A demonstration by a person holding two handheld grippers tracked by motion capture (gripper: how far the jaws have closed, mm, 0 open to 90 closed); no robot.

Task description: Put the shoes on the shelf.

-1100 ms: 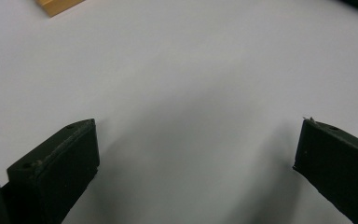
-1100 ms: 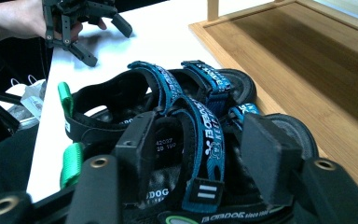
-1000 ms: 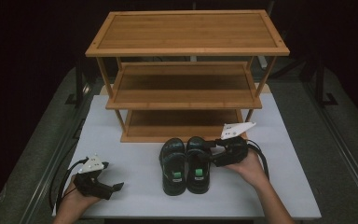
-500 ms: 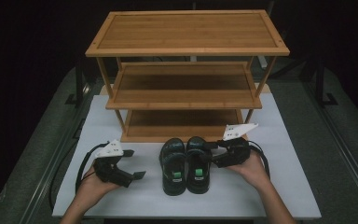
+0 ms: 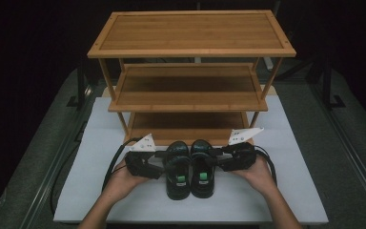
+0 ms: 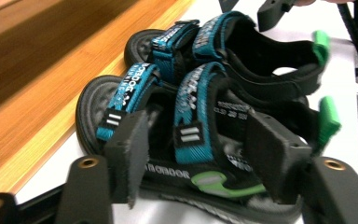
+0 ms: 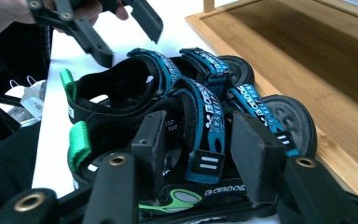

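Note:
A pair of black sandals with blue straps and green heel tabs stands side by side on the white table, toes toward the rack: the left sandal (image 5: 177, 168) and the right sandal (image 5: 203, 166). My left gripper (image 5: 164, 164) is against the left sandal's outer side. In the left gripper view its jaws have just been closing and its gripper (image 6: 198, 154) straddles the blue strap (image 6: 193, 116) with gaps at both pads. My right gripper (image 5: 217, 160) is at the right sandal's outer side. Its jaws have also been closing, and its gripper (image 7: 203, 149) has the strap (image 7: 207, 130) between the pads, close but not pressing.
A three-tier bamboo shoe rack (image 5: 190, 100) stands just behind the sandals, its lowest shelf (image 7: 307, 60) near their toes. The white table (image 5: 290, 191) has bare room at both sides. Black cables (image 5: 112, 167) trail from both grippers.
My left hand has come in from the table's left side up to the left sandal, and its jaws have narrowed around the strap. The right hand has kept its place.

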